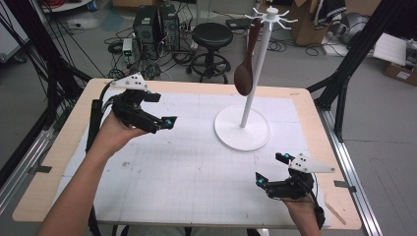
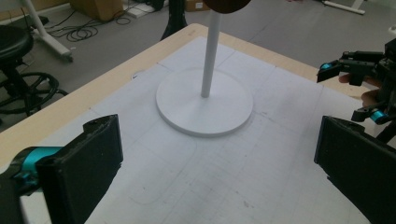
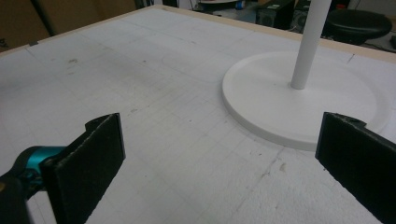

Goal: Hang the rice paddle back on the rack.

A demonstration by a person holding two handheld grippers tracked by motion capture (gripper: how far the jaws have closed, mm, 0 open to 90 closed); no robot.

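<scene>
Sitting on the worktop, white stand carries a brown spoon hanging from a top hook, well apart from both tools. Left tool and right tool are both wide open, empty. Risk, as a judgement: bumping the pole swings the spoon off its hook, or tips the stand.

High view overhead; gripper views low, sharing stand base
</scene>
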